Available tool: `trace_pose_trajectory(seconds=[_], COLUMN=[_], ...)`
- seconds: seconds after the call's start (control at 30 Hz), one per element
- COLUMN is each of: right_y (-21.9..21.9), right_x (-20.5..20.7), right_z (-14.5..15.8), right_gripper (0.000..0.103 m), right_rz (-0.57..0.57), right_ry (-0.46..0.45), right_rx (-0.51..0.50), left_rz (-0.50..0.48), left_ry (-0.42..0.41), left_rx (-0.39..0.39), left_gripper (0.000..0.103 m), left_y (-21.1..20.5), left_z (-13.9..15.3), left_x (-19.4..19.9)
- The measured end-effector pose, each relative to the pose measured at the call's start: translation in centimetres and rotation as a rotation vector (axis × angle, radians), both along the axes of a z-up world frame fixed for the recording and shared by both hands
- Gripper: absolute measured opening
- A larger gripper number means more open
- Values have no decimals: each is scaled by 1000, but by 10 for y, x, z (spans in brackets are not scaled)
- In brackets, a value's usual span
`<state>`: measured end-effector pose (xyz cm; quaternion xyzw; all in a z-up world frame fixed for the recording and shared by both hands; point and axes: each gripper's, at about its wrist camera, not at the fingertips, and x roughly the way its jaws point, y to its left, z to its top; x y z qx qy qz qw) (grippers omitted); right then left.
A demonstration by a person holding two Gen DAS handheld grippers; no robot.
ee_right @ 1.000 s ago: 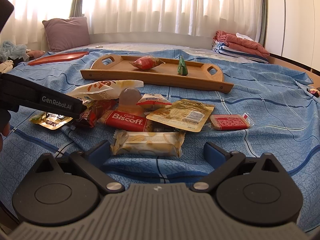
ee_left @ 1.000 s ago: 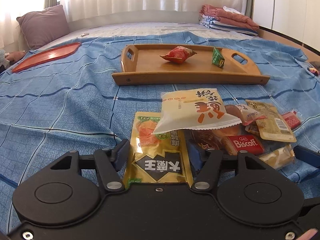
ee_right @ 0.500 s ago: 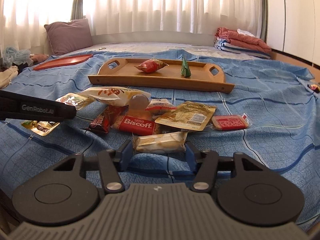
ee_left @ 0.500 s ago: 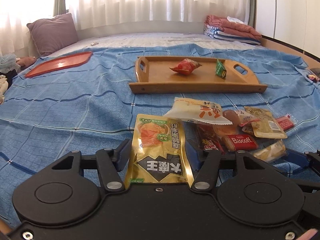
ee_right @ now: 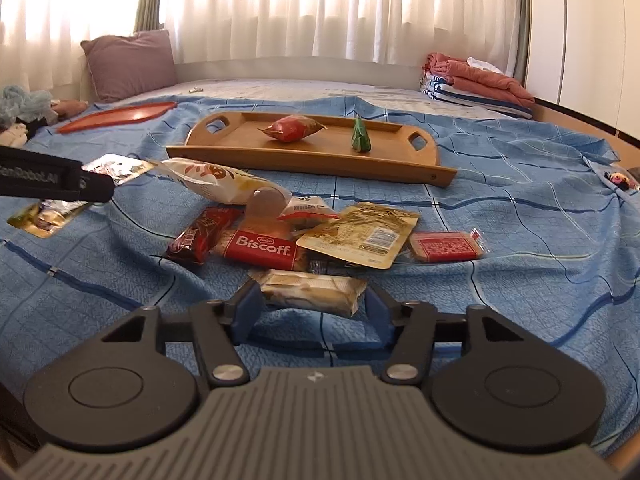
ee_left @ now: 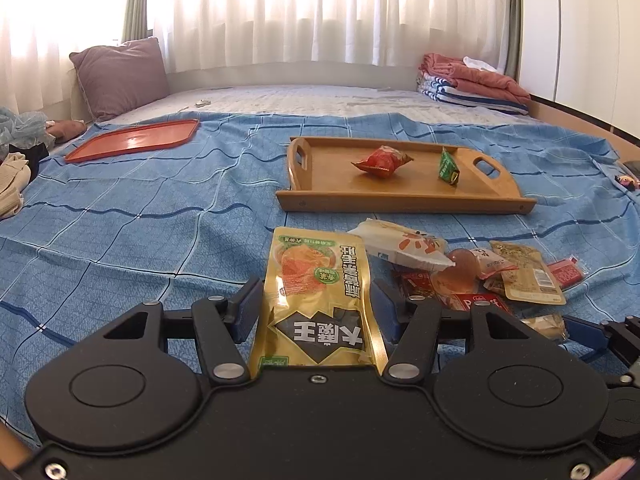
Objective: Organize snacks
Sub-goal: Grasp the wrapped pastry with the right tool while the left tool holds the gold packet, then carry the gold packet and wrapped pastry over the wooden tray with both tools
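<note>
My left gripper point(ee_left: 316, 292) is shut on a gold pouch point(ee_left: 312, 256) and holds it above the blue bedspread, left of the snack pile. In the right wrist view the pouch point(ee_right: 44, 216) hangs from a black finger point(ee_right: 52, 180). My right gripper point(ee_right: 312, 304) has a beige wrapped snack point(ee_right: 312, 290) between its fingers. Its jaws are opening, and the pads still touch the packet's two ends. The pile holds a white bag point(ee_right: 216, 184), a Biscoff pack point(ee_right: 262, 246) and several more. Beyond it, a wooden tray point(ee_right: 300, 164) carries a red snack point(ee_right: 290, 128) and a green one point(ee_right: 360, 138).
A red plastic tray point(ee_left: 132, 140) lies at the far left of the bedspread. A purple pillow point(ee_left: 120, 76) leans at the back left and folded blankets point(ee_left: 472, 80) are stacked at the back right. Loose clothes point(ee_left: 12, 184) sit at the left edge.
The left gripper has lifted the gold pouch up and away from the pile. The right gripper's fingers came in from wide apart to either end of the beige packet.
</note>
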<state>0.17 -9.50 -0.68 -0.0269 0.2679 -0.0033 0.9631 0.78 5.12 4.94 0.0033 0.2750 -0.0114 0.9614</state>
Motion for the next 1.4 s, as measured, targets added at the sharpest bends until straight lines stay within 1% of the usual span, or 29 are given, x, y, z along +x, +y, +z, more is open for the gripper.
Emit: trace_pose_trajectory(seconds=[0.1, 0.17, 0.23, 0.27, 0.3, 0.33, 0.4, 0.43, 0.47, 0.5, 0.57, 0.63, 0.67, 0.7, 0.73, 0.77, 0.8, 0.93, 1.03, 1.1, 1.17, 1.23, 1.27, 1.3, 1.4], right_y=[6, 10, 14, 17, 19, 21, 26, 28, 29, 29, 28, 27, 26, 24, 22, 19, 17, 12, 13, 15, 15, 11, 9, 7, 0], right_x=[11, 17, 21, 22, 21, 19, 12, 8, 4, 0, -7, -12, -14, -16, -18, -20, -22, -27, -20, -11, -1, 10, 15, 17, 19], right_z=[-2, -3, -5, -5, -5, -4, -4, -2, -1, 0, 1, 2, 2, 3, 3, 3, 4, 9, 10, 10, 9, 7, 7, 8, 15], right_gripper=[74, 78, 78, 72, 59, 53, 31, 25, 17, 15, 14, 18, 38, 44, 48, 56, 59, 60, 60, 60, 60, 45, 35, 28, 27], right_rz=[1, 7, 20, 27, 42, 63, 89, 104, 117, 123, 134, 143, 137, 135, 136, 131, 129, 138, 165, 184, 207, 219, 215, 208, 205], right_ry=[22, 30, 32, 34, 33, 35, 26, 20, 20, 18, 13, 21, 20, 25, 30, 31, 29, 9, 6, 13, 39, 83, 98, 102, 104], right_rx=[-9, -6, -14, -19, -21, -22, -46, -60, -57, -48, -39, -48, -55, -57, -59, -65, -74, -114, -128, -119, -84, -28, 3, 21, 81], left_rz=[3, 7, 9, 10, 9, 9, 9, 8, 8, 10, 10, 7, 5, 3, 3, 3, 3, 2, -2, -9, -16, -20, -22, -23, -37], left_ry=[-13, -19, -20, -20, -21, -23, -25, -24, -22, -21, -18, -16, -17, -18, -19, -18, -17, -14, -9, -9, -12, -16, -18, -21, -30], left_rx=[8, 7, 4, 2, 2, 3, 4, 3, 3, 1, -3, -2, -1, 1, 2, 3, 2, 1, -1, 1, 7, 12, 12, 12, 13], left_gripper=[56, 56, 56, 56, 56, 56, 56, 56, 56, 56, 56, 56, 56, 56, 56, 56, 56, 56, 56, 56, 56, 56, 56, 56, 56], left_y=[0, 1, 2, 2, 2, 2, 3, 3, 3, 3, 2, 2, 2, 2, 2, 2, 2, 1, -1, -2, -4, -5, -5, -5, -6], left_z=[2, 4, 5, 6, 6, 7, 7, 7, 7, 7, 6, 6, 6, 6, 6, 6, 6, 4, 3, 3, 4, 6, 6, 7, 12], left_x=[-2, -2, -1, -1, -1, -1, 0, 0, 0, 0, 1, 1, 1, 0, 1, 2, 2, 3, 4, 5, 5, 7, 8, 9, 14])
